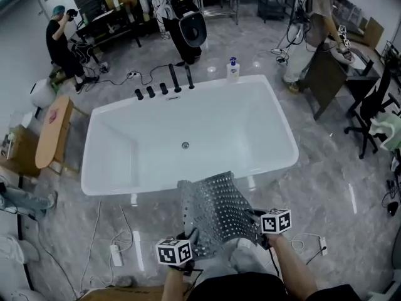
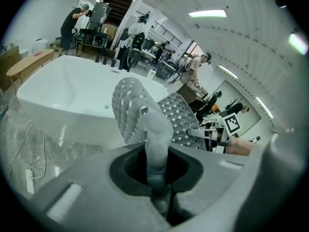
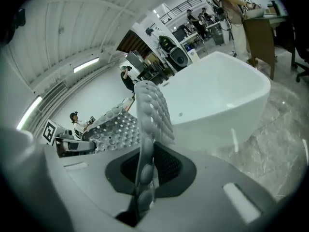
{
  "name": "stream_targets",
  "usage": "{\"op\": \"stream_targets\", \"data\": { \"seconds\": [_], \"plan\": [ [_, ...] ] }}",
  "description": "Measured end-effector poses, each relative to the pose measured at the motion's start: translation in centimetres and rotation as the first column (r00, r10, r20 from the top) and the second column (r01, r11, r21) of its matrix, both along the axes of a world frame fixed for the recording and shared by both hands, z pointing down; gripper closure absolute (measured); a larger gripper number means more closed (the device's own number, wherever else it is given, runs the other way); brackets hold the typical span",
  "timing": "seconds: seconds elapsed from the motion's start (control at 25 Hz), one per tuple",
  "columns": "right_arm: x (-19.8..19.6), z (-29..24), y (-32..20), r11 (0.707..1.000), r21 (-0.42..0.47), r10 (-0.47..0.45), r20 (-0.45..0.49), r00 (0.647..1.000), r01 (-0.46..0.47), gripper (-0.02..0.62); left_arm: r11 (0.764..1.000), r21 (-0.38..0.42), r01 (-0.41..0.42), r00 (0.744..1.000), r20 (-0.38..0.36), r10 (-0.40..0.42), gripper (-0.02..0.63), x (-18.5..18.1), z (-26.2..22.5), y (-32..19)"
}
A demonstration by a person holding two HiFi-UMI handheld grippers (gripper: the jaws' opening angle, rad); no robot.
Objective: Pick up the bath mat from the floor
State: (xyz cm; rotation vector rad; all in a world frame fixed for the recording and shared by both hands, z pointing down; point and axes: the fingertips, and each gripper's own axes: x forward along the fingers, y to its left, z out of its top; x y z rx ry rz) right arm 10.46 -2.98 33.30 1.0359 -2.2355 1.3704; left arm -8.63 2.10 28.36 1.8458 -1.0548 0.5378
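Jaws of left gripper (image 1: 190, 238) and right gripper (image 1: 255, 223) pinching bath mat (image 1: 216, 209) edges, bathtub (image 1: 144, 190) rim just beyond, floor (image 1: 326, 187) around

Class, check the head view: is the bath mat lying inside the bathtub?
No, the bath mat hangs in the air between the left gripper and the right gripper, not resting in the bathtub.

No legible text, brand, number or sign in any view.

Left gripper (image 1: 190, 237), 7 o'clock in head view: its cube (image 1: 173, 251) carries square black-and-white markers, pattern only, no characters. Right gripper (image 1: 255, 222), 5 o'clock: cube (image 1: 276, 221) likewise.

Bottle (image 1: 233, 69) on the bathtub rim (image 1: 188, 93), 12 o'clock: its label is too small to read.
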Motion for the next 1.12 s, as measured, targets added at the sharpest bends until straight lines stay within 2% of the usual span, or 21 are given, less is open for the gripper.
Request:
{"op": "stream_targets", "data": {
  "seconds": [0.12, 0.24, 0.4, 0.52, 0.6, 0.8, 1.0, 1.12],
  "plan": [
    [-0.2, -3.9, -1.7, 0.996, 0.089, 0.001, 0.02, 1.0, -0.003, 0.575, 0.996, 0.089, -0.001, 1.0, -0.026, 0.003, 0.568, 0.6, -3.9, -2.3],
    [0.2, -7.5, -3.4, 0.986, 0.163, 0.006, 0.032, 0.999, -0.011, 0.575, 0.98, 0.201, -0.006, 0.998, -0.062, 0.018, 0.568, 0.9, -8.3, -4.2],
    [0.2, -13.2, -6.3, 0.959, 0.284, 0.008, 0.026, 1.0, -0.015, 0.577, 0.939, 0.339, -0.052, 0.995, -0.066, 0.079, 0.566, 0.8, -14.1, -7.0],
    [-0.1, -18.0, -8.2, 0.924, 0.383, 0.003, 0.039, 0.999, -0.018, 0.576, 0.903, 0.421, -0.08, 0.994, -0.034, 0.104, 0.566, 0.8, -18.2, -9.0],
    [-0.3, -21.2, -9.3, 0.894, 0.447, 0.003, 0.05, 0.999, -0.025, 0.576, 0.87, 0.483, -0.099, 0.992, -0.019, 0.123, 0.566, 1.1, -21.0, -10.3],
    [-1.2, -27.4, -11.6, 0.826, 0.562, 0.01, 0.064, 0.998, -0.044, 0.575, 0.769, 0.624, -0.139, 0.984, -0.001, 0.179, 0.566, 2.4, -27.0, -12.4],
    [-2.3, -33.2, -13.4, 0.75, 0.661, 0.004, 0.055, 0.998, -0.04, 0.575, 0.686, 0.714, -0.141, 0.985, 0.028, 0.172, 0.566, 3.2, -32.7, -15.0],
    [-2.8, -37.7, -14.4, 0.692, 0.721, -0.007, 0.067, 0.998, -0.044, 0.575, 0.617, 0.777, -0.124, 0.986, 0.027, 0.163, 0.567, 3.6, -37.0, -16.1]
  ]
}}
